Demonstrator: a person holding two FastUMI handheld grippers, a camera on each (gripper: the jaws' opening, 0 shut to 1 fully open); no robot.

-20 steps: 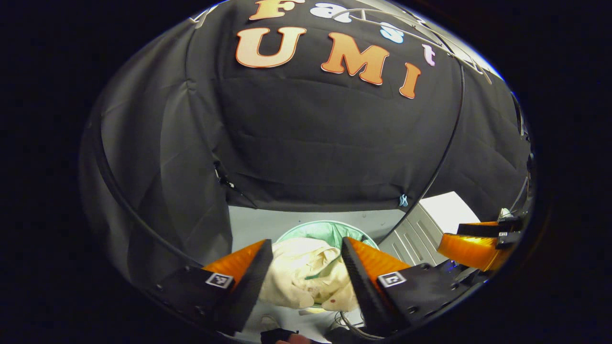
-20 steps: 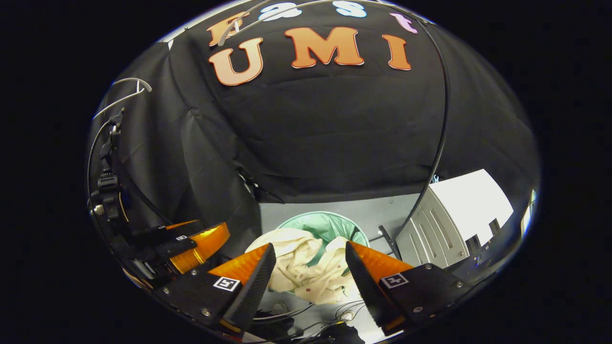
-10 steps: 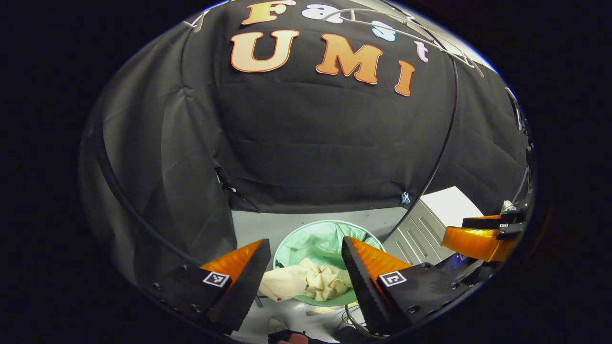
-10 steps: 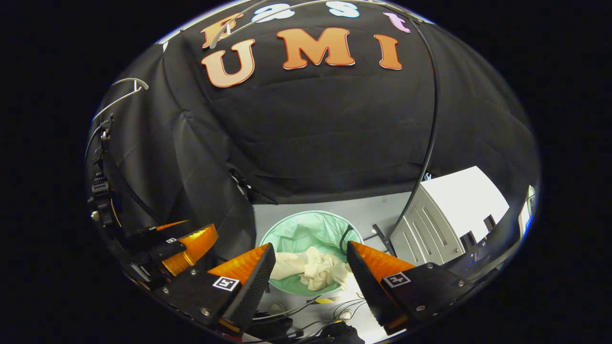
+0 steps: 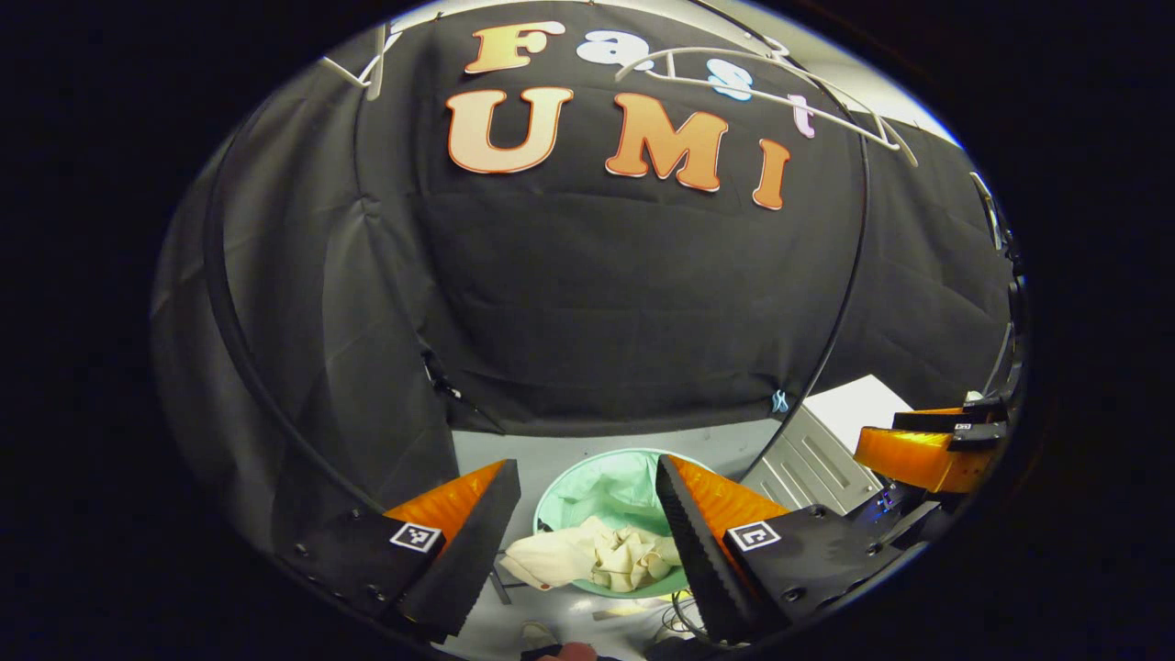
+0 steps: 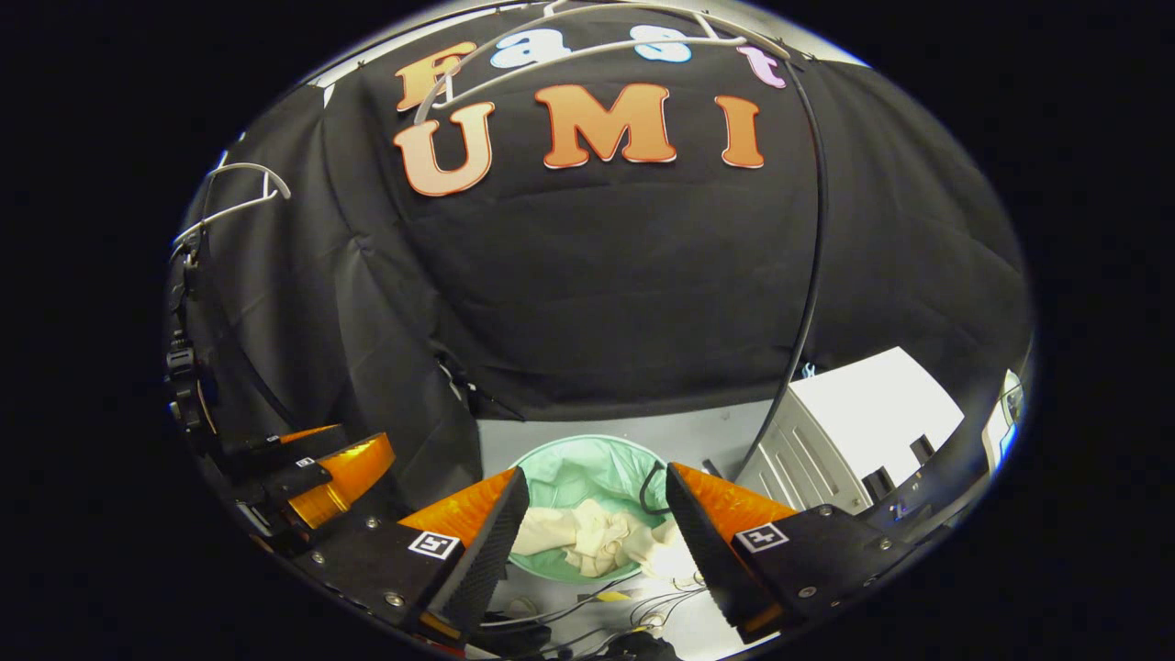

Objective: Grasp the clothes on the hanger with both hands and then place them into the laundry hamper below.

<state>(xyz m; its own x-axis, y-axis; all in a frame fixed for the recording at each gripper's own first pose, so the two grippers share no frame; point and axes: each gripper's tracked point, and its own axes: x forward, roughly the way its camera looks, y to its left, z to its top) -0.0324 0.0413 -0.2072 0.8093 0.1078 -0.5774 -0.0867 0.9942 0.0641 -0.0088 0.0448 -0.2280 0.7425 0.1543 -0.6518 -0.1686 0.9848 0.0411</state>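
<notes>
Black cloth drapes the whole back of the booth, and below it we've got a pale grey floor (image 5: pixel 514 450) with the round hamper lined in a mint-green bag (image 5: pixel 606 491) sitting right in the middle. In the left gripper view the cream-coloured crumpled garment (image 5: pixel 597 558) lies inside that hamper, with one part flopped over the near-left rim (so not fully tucked in). The left gripper (image 5: pixel 587 542) hangs above it with its fingers spread wide and nothing between them. Off at the right edge of that view we can see the other gripper (image 5: pixel 927 450), well apart from the hamper.

Over in the right gripper view, it's the same deal: the right gripper (image 6: pixel 597 542) is spread open and empty above the hamper (image 6: pixel 587 468), and the garment (image 6: pixel 592 540) sits bunched at the bottom of the bag. A thin black cable (image 6: pixel 808 275) runs down the cloth wall to the floor near the hamper. A white ribbed cabinet (image 6: pixel 844 431) stands just to the right of the hamper. Up top, a bare white plastic hanger (image 6: pixel 587 46) hangs in front of the cloth, and a second one (image 6: pixel 234 197) sits off to the left. Some loose wires (image 6: pixel 633 601) lie on the floor on the near side of the hamper.
</notes>
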